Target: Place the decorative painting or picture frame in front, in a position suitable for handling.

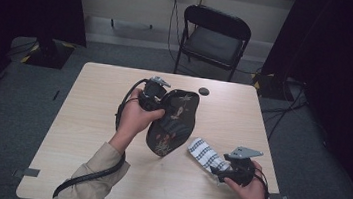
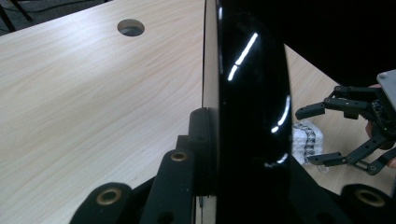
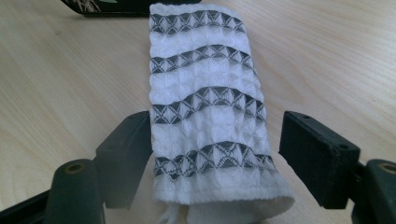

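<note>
My left gripper (image 1: 160, 97) is clamped on the rim of a glossy black oval lacquer tray with painted decoration (image 1: 174, 122). The tray is tilted up on edge, its lower end on the light wood-grain table (image 1: 85, 134). In the left gripper view, the tray's shiny black edge (image 2: 247, 107) rises straight ahead from between my jaws, which are closed against it on both sides. A round cable hole (image 2: 130, 27) in the tabletop lies beyond and to the left of that gripper.

My right gripper (image 1: 224, 171) is spread open around a folded white waffle-weave cloth with grey patterned stripes (image 1: 207, 155). In the right gripper view, the cloth (image 3: 210, 107) lies flat on the table and extends directly ahead between my jaws. The left jaw sits just beside the cloth's edge; the right jaw stands apart from it. The tray's lower end (image 3: 112, 5) rests just past the far end of the cloth.
</note>
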`<state>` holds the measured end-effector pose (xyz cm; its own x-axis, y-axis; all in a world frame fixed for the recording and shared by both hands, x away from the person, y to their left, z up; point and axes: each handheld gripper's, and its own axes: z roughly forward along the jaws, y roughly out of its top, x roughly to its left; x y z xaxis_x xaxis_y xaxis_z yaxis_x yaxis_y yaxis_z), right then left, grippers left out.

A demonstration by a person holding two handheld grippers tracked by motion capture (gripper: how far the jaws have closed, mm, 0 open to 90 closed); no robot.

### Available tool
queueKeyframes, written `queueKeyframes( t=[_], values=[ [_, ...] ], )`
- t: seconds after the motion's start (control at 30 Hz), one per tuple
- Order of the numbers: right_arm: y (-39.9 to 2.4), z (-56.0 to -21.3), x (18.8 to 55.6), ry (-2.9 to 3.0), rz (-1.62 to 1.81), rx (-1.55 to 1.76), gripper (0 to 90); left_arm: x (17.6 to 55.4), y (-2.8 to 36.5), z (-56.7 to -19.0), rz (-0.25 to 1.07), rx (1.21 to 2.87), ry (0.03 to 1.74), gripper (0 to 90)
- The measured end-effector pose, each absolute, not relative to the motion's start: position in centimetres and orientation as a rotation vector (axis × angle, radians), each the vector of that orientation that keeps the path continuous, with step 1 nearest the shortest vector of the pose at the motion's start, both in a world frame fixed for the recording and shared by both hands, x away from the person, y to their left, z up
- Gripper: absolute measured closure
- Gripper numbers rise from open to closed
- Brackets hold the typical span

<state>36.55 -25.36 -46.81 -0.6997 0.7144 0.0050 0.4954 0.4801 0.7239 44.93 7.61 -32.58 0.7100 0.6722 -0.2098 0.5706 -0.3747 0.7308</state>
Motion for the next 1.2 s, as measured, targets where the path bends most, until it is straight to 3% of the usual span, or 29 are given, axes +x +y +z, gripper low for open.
queueKeyframes(
  t=[0.13, 0.63, 1.2],
  values=[
    [-25.4, -46.7, 36.5, 2.427, 1.047, 1.023, 25.2, 44.9, 7.7, -32.7, 0.165, 2.074, 0.927, 79.1],
    [-25.2, -47.0, 36.6, 2.438, 1.033, 1.023, 25.2, 44.3, 8.6, -32.9, 0.213, 2.100, 0.931, 59.3],
    [-25.1, -47.1, 36.5, 2.446, 1.027, 1.024, 25.2, 42.5, 10.4, -35.6, 0.192, 2.116, 0.957, 41.0]
  ],
)
